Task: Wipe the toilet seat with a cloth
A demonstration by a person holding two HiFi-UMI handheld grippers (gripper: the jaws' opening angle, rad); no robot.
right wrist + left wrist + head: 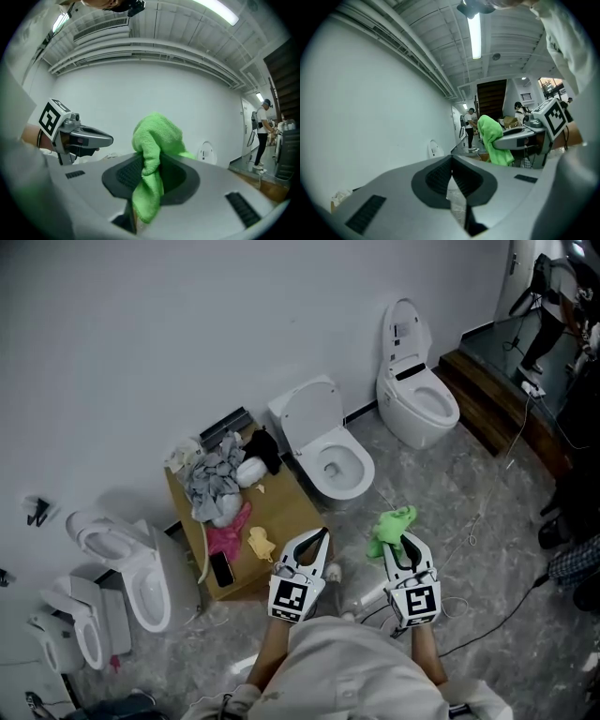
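Grey marbled floor [448,486] w/ toilets [336,457], low wooden table [283,509] w/ rags [214,480], phone [222,568]

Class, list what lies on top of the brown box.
A grey cloth, black cloth, pink cloth, yellow cloth and dark phone lie on the box. Anything under them is hidden.

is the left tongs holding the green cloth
No, the left tongs are shut on nothing; the green cloth sits clamped in the right tongs.

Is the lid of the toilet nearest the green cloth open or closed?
Open. The lid stands raised behind the bowl, and the inside of the bowl is visible.
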